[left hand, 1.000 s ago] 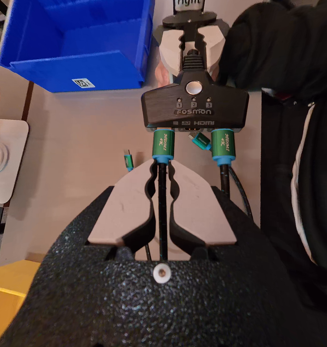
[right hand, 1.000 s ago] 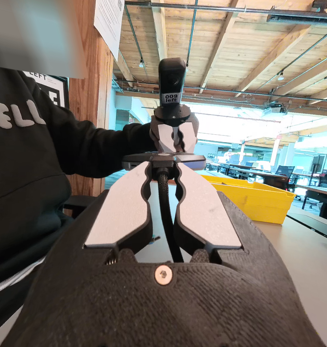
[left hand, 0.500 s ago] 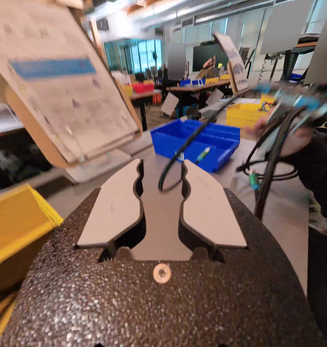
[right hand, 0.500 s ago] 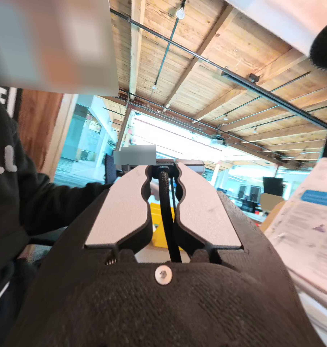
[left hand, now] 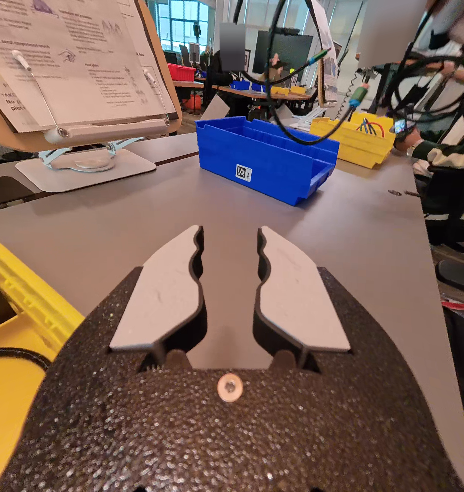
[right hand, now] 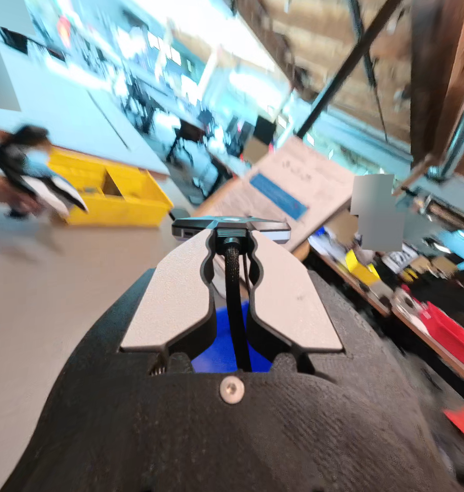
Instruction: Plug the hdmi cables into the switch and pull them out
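Note:
My left gripper [left hand: 229, 229] is open and empty, low over the grey table [left hand: 145, 226]. Black HDMI cables [left hand: 300, 135] hang in loops in the air at the upper right, above the blue bin [left hand: 265, 157]. Two green-and-blue plugs [left hand: 358, 93] dangle free on them. My right gripper [right hand: 230, 234] is shut on the ribbed neck of the black switch [right hand: 230, 225], which sticks out past its fingertips. The switch's braided cable [right hand: 233, 292] runs back between the fingers. The right wrist view is blurred and hides the switch's front ports.
A document stand [left hand: 79, 80] with papers stands at the back left. One yellow bin [left hand: 25, 306] is close at the left, another [left hand: 353, 141] at the far right. The table edge [left hand: 427, 239] runs down the right. A yellow bin [right hand: 111, 197] shows in the right wrist view.
My left gripper let go of the plugged cable, opened, and swung away low over the table. My right gripper lifted the switch with its cables and swung it over the blue bin.

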The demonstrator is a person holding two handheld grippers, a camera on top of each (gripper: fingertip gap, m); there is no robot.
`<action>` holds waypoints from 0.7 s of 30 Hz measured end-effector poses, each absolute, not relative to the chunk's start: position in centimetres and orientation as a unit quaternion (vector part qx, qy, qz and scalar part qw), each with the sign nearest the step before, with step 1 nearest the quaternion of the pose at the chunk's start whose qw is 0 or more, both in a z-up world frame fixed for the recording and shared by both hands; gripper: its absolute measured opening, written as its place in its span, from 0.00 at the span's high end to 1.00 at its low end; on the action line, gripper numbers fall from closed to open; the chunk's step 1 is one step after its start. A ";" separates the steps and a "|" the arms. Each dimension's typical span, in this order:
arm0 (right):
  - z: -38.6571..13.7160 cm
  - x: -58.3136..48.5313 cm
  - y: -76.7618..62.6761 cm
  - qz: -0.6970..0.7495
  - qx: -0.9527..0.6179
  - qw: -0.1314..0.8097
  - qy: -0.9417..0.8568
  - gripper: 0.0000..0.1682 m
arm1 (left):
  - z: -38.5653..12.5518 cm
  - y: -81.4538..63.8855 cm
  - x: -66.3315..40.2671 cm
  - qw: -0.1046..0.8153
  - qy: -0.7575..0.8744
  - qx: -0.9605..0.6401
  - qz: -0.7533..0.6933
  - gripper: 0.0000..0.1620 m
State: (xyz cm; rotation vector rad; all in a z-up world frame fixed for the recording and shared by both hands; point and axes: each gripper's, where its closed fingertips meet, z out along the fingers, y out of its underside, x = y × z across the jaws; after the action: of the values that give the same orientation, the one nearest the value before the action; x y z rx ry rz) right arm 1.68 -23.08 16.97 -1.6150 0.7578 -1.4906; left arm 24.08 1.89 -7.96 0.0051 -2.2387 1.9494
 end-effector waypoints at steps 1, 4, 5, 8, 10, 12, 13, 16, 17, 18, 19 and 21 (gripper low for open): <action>16.4 1.9 -24.6 -0.581 -0.654 0.360 0.324 0.87 | -8.0 1.9 24.0 0.081 -0.754 -0.005 0.652 0.77; 14.6 2.5 -28.6 -0.553 -0.684 0.268 0.392 0.87 | -8.8 1.8 23.7 0.072 -0.761 -0.014 0.645 0.77; 13.8 2.8 -29.7 -0.540 -0.693 0.242 0.413 0.86 | -9.3 1.8 23.4 0.080 -0.765 -0.018 0.638 0.77; 11.1 4.7 -31.7 -0.485 -0.709 0.203 0.470 0.87 | -10.3 1.7 22.9 0.089 -0.778 -0.030 0.622 0.76; 10.0 6.3 -31.8 -0.454 -0.715 0.199 0.494 0.87 | -10.5 1.7 22.7 0.083 -0.783 -0.041 0.615 0.76; 9.3 7.8 -31.7 -0.422 -0.715 0.195 0.522 0.87 | -10.8 1.8 22.7 0.081 -0.787 -0.046 0.610 0.75; 9.2 8.6 -31.7 -0.409 -0.712 0.201 0.534 0.87 | -10.9 1.8 22.6 0.081 -0.788 -0.048 0.608 0.75; 9.0 10.7 -32.8 -0.399 -0.692 0.202 0.567 0.87 | -11.0 1.9 22.6 0.084 -0.790 -0.050 0.605 0.75; 8.8 11.2 -33.4 -0.400 -0.683 0.206 0.576 0.87 | -11.0 1.9 22.5 0.085 -0.790 -0.051 0.606 0.75; 8.6 11.6 -33.7 -0.400 -0.671 0.221 0.583 0.87 | -11.0 1.9 22.5 0.086 -0.789 -0.051 0.605 0.75; 8.4 12.0 -34.0 -0.402 -0.658 0.242 0.589 0.87 | -11.1 1.9 22.5 0.087 -0.790 -0.053 0.604 0.75; 7.8 12.5 -34.9 -0.407 -0.635 0.273 0.597 0.87 | -11.3 2.0 22.4 0.091 -0.793 -0.055 0.600 0.75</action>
State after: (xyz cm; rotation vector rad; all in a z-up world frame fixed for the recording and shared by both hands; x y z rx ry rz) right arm 12.51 -34.90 7.81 -1.7098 1.6071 -1.0940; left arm 22.36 2.00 -11.34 -0.1647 -2.3558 1.7842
